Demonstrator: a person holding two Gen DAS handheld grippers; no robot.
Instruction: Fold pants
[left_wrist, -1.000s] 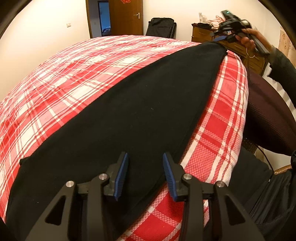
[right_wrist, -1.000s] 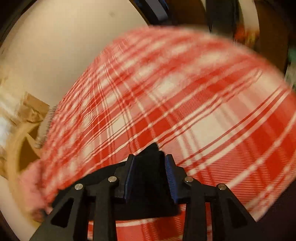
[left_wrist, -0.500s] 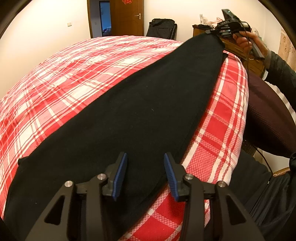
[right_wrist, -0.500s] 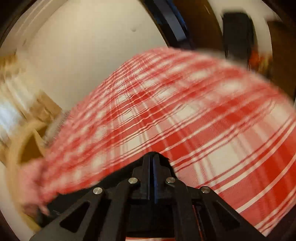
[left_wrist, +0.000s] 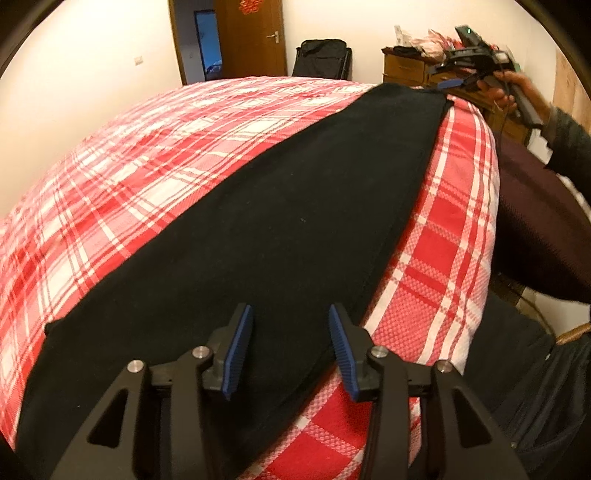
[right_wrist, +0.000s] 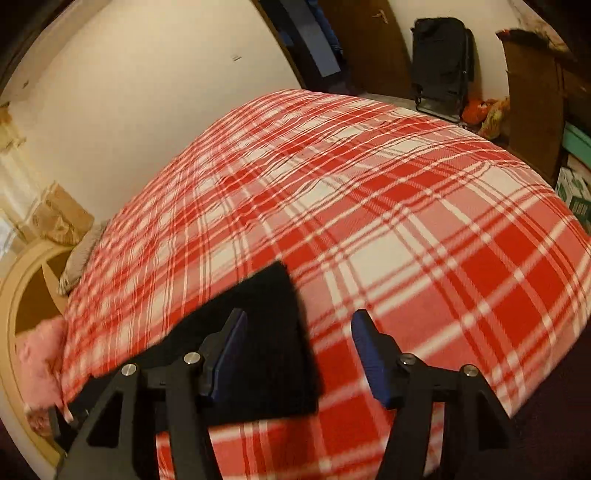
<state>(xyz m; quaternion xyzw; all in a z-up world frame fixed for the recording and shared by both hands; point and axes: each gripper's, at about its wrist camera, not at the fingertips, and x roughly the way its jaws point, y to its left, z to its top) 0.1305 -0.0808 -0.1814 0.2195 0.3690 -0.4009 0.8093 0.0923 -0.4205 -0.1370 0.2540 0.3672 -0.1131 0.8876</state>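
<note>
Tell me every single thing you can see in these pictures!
pants: 1, black, flat along the bed's near edge
bedcover: 1, red and white check, over the bed
door: 1, brown, far wall
bag: 1, black, beside the door
dresser: 1, brown wood, far right corner
headboard: 1, pale wood, bed's left end
left hand-held gripper: 1, black, blue pads, open over the pants
right hand-held gripper: 1, black, blue pads, open at the pants' end
hand: 1, holding the right one

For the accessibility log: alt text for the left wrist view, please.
Black pants lie flat, stretched diagonally across a red-and-white plaid bedspread, with the open left claw over their near end. At the far end a hand holds the right claw just above the pants.
</note>
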